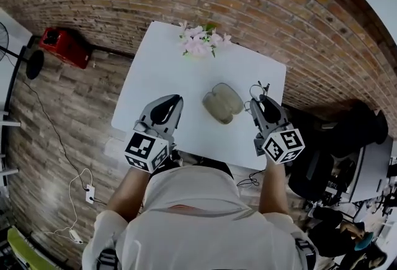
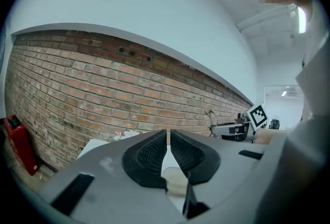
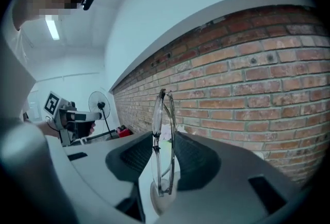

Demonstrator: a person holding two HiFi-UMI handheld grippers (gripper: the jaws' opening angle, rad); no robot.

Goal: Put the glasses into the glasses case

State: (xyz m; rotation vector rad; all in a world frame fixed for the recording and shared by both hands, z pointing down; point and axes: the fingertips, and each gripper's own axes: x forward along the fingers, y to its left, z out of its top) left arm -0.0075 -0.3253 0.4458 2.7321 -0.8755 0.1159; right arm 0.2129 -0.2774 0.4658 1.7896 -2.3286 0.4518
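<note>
Head view first: a grey-beige clamshell glasses case (image 1: 223,103) lies open on the white table (image 1: 161,70), with the two grippers either side of it at the near edge and a bunch of pink flowers (image 1: 200,41) well apart at the far edge.

Over to the right gripper view, and the right gripper (image 3: 164,138) has the thin wire-framed glasses (image 3: 157,115). They're folded and standing on edge, pinched between its dark ribbed fingers (image 3: 193,158) and sticking up above the tips. From the head view they sit just to the right of the case, above the table and not yet over the case.

Left gripper view now: the left gripper (image 2: 168,133) has its fingers (image 2: 147,156) drawn narrow, almost meeting, with nothing between them. The pale case shows through the sliver of gap.

So I'd call this the carry, with the glasses in hand and the drop-in to come. The next move, I'd say, calls for bringing the frames across over the open shell and tipping them flat so they line up with its length before letting go. The empty left gripper may need to steady the case, and later close the lid.
</note>
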